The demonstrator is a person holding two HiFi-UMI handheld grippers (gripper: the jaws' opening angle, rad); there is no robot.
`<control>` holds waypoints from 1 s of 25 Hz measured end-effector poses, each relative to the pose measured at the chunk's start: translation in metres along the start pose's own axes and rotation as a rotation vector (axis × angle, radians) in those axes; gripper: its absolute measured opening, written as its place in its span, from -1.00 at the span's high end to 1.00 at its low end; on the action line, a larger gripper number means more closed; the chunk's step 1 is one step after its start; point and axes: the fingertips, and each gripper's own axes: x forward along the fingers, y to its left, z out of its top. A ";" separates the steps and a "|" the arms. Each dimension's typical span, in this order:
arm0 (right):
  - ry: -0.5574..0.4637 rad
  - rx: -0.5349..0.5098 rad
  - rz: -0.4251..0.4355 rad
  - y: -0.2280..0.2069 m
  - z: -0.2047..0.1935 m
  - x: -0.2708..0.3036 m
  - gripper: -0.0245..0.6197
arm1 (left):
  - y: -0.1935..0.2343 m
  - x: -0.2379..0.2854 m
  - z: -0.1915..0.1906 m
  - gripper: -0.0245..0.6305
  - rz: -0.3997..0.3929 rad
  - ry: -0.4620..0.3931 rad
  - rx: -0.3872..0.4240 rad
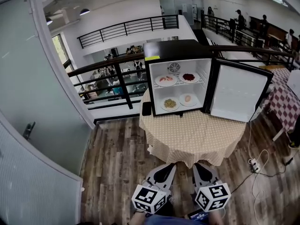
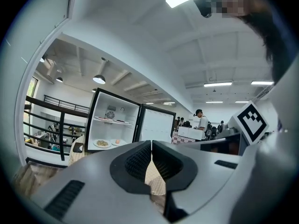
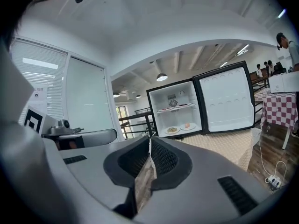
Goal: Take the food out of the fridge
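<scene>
A black mini fridge (image 1: 177, 48) stands on a round table (image 1: 197, 139) with its door (image 1: 239, 93) swung open to the right. Its upper shelf holds a plate of pink food (image 1: 165, 79) and a plate of red food (image 1: 188, 77). On the fridge floor lie a plate of yellowish food (image 1: 169, 104) and a plate with a pale round item (image 1: 188, 99). My left gripper (image 1: 168, 167) (image 2: 152, 143) and right gripper (image 1: 199, 167) (image 3: 150, 141) hang low before the table, well short of the fridge (image 2: 122, 125) (image 3: 180, 108). Both are shut and empty.
A beige checked cloth covers the table, and a small black object (image 1: 146, 108) sits at its left edge. Behind the table runs a black railing (image 1: 112, 64). A red-checked table (image 1: 286, 100) stands at the right, a power strip with cables (image 1: 254, 164) lies on the wooden floor, and a glass door (image 1: 28, 93) is at the left.
</scene>
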 end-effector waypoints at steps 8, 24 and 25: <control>0.018 0.014 -0.051 -0.021 0.025 0.085 0.84 | 0.063 0.066 0.021 0.87 -0.063 0.020 0.053; -0.005 0.060 -0.173 -0.053 0.054 0.184 0.83 | 0.148 0.131 0.032 0.87 -0.157 0.049 0.052; -0.003 0.064 -0.180 -0.056 0.053 0.187 0.84 | 0.149 0.132 0.031 0.87 -0.164 0.052 0.052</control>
